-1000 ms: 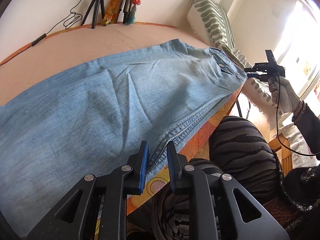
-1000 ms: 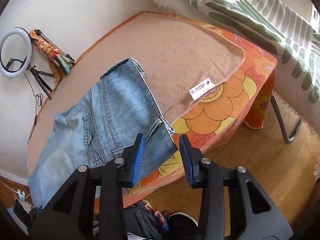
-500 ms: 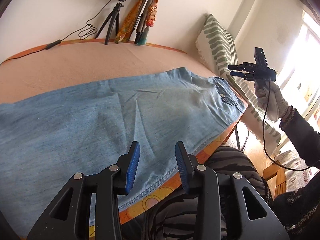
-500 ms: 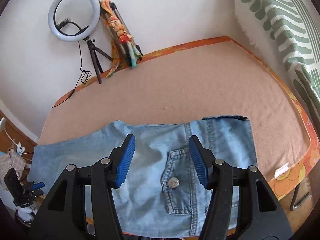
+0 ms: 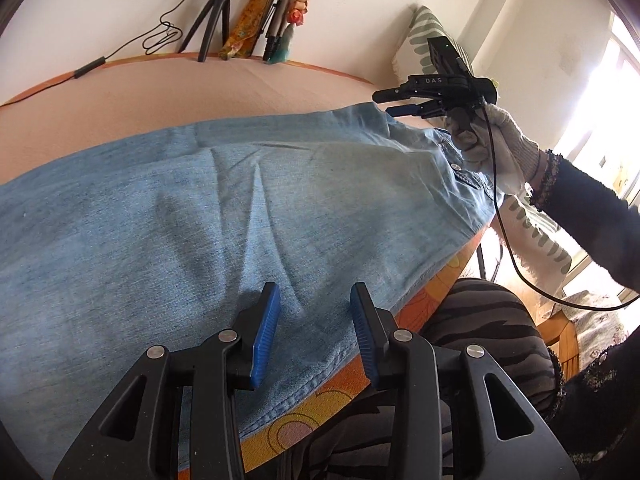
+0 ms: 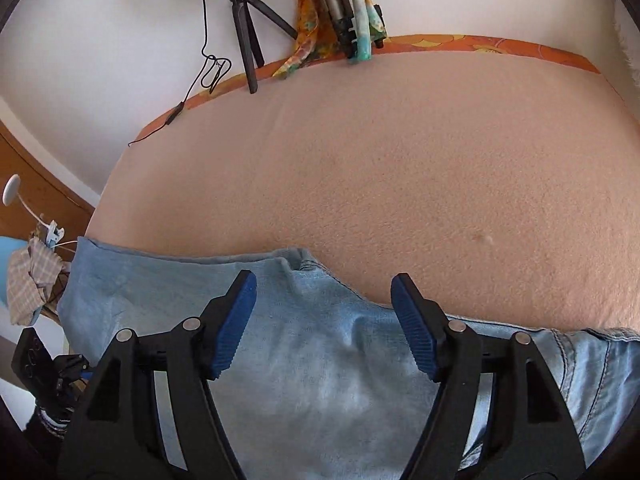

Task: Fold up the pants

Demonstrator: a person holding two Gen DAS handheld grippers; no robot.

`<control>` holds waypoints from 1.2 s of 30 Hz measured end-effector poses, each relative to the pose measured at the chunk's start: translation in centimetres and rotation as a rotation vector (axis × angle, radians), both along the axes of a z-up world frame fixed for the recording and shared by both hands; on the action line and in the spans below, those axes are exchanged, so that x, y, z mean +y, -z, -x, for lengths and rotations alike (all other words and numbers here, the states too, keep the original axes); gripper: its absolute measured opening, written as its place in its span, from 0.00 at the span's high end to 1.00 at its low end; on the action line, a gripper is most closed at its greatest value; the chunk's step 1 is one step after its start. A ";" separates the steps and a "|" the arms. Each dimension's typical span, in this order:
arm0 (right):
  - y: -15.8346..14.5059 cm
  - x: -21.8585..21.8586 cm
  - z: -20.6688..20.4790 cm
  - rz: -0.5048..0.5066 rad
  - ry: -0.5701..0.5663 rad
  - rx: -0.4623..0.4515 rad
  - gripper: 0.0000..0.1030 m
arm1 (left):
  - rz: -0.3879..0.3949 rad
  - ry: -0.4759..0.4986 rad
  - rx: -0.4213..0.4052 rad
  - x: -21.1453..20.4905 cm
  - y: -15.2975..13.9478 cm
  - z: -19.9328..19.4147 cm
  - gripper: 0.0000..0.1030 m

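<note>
Light blue jeans [image 5: 200, 220] lie spread lengthwise on a peach blanket-covered table [image 5: 200, 92]. My left gripper [image 5: 315, 300] hovers over the denim near its front seam, open, with only a small crease below and nothing pinched. Held by a gloved hand [image 5: 492, 148], my right gripper [image 5: 394, 103] sits over the far edge of the jeans towards the waist end. In the right wrist view its jaws [image 6: 323, 292] are opening above the jeans [image 6: 320, 380] at that far edge, with no cloth between the pads. The waist with pocket stitching [image 6: 592, 360] lies to the right.
A ring light on a small tripod [image 6: 244, 40], its cable [image 6: 192, 80] and a bundle of poles and cloth [image 6: 344, 12] stand along the back wall. A leaf-patterned cushion [image 5: 424, 28] stands at the right end. The person's striped legs [image 5: 480, 320] press against the front edge.
The right gripper swung from the waist corner at the table's right end across to the far edge of the jeans, its jaws widening. The left jaws spread apart over the near seam.
</note>
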State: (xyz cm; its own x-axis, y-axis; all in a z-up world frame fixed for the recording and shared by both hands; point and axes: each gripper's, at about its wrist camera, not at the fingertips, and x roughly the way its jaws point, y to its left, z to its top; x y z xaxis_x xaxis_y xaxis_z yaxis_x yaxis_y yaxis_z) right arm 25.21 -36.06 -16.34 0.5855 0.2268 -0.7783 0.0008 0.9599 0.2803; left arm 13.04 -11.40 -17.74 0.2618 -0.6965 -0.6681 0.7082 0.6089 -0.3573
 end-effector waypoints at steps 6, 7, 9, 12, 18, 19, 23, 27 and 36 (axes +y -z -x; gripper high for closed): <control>1.9 1.1 -1.6 0.047 -0.030 0.031 0.53 | -0.006 0.006 -0.008 0.0 -0.2 0.1 0.66; 2.2 1.4 -1.8 0.061 -0.037 0.045 0.74 | -0.002 0.004 -0.006 0.0 -0.2 0.1 0.66; 2.1 1.7 -1.7 0.096 -0.046 0.048 0.82 | 0.003 0.003 -0.007 0.1 -0.1 0.1 0.66; 1.4 2.2 -2.1 0.186 -0.043 0.021 0.91 | 0.015 -0.002 -0.009 0.4 0.0 0.3 0.66; 2.3 2.9 -3.7 0.263 0.008 0.067 0.90 | 0.055 -0.057 0.025 1.7 0.0 0.5 0.66; 2.1 2.9 -3.6 0.267 0.011 0.062 0.89 | 0.068 -0.083 0.042 2.3 -0.1 0.4 0.66; 0.3 2.5 -2.4 0.230 0.047 0.025 0.80 | 0.115 -0.194 0.060 5.1 -1.3 0.5 0.55; -2.1 3.3 0.1 0.214 0.060 -0.036 0.62 | 0.160 -0.314 0.029 8.8 -3.4 1.3 0.38; -6.9 6.8 6.6 0.130 0.029 -0.153 0.48 | 0.263 -0.618 0.080 19.0 -3.4 4.1 0.38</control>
State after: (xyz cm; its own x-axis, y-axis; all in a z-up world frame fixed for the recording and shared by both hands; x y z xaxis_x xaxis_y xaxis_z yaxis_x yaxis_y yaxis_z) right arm 18.63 -29.25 -9.44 0.7042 0.1111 -0.7013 -0.0041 0.9883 0.1525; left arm 8.91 7.63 -14.34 0.6208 -0.5767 -0.5311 0.2230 0.7793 -0.5856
